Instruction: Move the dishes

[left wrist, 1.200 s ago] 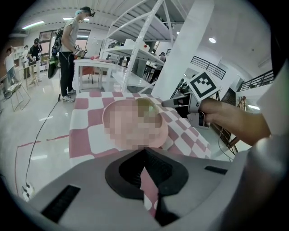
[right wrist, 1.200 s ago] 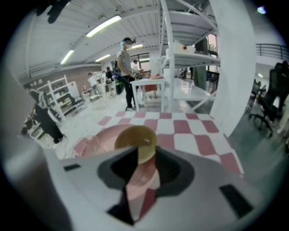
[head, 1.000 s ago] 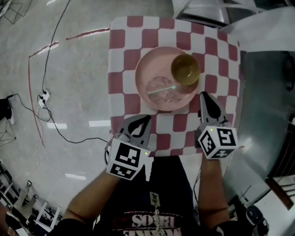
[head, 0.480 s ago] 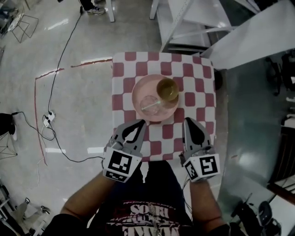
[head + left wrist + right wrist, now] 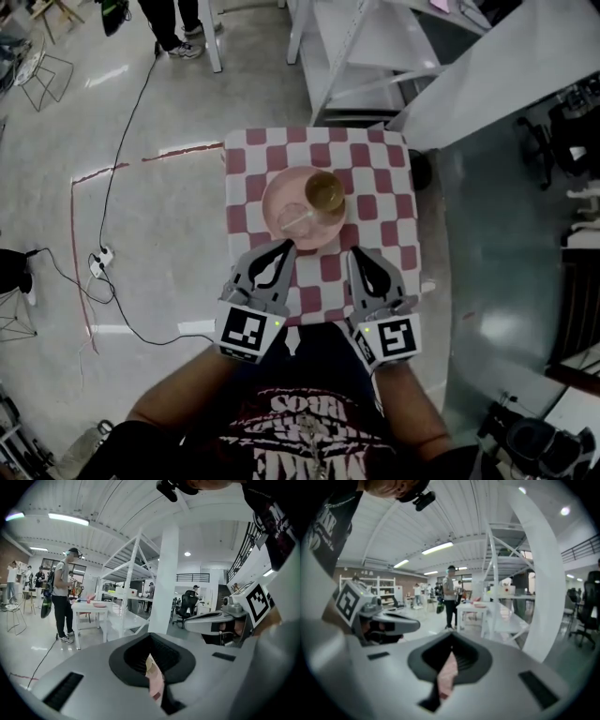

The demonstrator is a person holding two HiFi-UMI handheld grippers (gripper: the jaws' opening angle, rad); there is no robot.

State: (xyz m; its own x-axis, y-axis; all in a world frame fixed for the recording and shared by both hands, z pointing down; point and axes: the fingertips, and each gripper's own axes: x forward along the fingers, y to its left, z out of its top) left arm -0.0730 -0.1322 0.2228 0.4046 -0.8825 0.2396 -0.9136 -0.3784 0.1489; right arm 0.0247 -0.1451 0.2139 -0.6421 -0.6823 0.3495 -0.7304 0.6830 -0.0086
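Note:
A pink plate (image 5: 277, 199) lies on the red-and-white checked table (image 5: 375, 178). On it stand a yellow-green bowl (image 5: 324, 193) and a clear dish with a pale spoon (image 5: 296, 221). My left gripper (image 5: 281, 249) hangs over the table's near edge, jaws shut, nothing held. My right gripper (image 5: 360, 255) is beside it, also shut and empty. Both are apart from the plate. In the left gripper view the left gripper (image 5: 153, 677) shows only a thin slit with pink behind it. The right gripper (image 5: 449, 670) looks the same in its own view.
A black cable and a power strip (image 5: 102, 255) lie on the floor at the left. A white shelf frame (image 5: 356, 47) stands beyond the table, and a person's legs (image 5: 173, 23) show at the top. A person (image 5: 63, 597) stands by a small white table (image 5: 91, 606).
Both grippers have lifted away from the table and drawn closer together. The head view has risen, so the table and plate look smaller and farther below.

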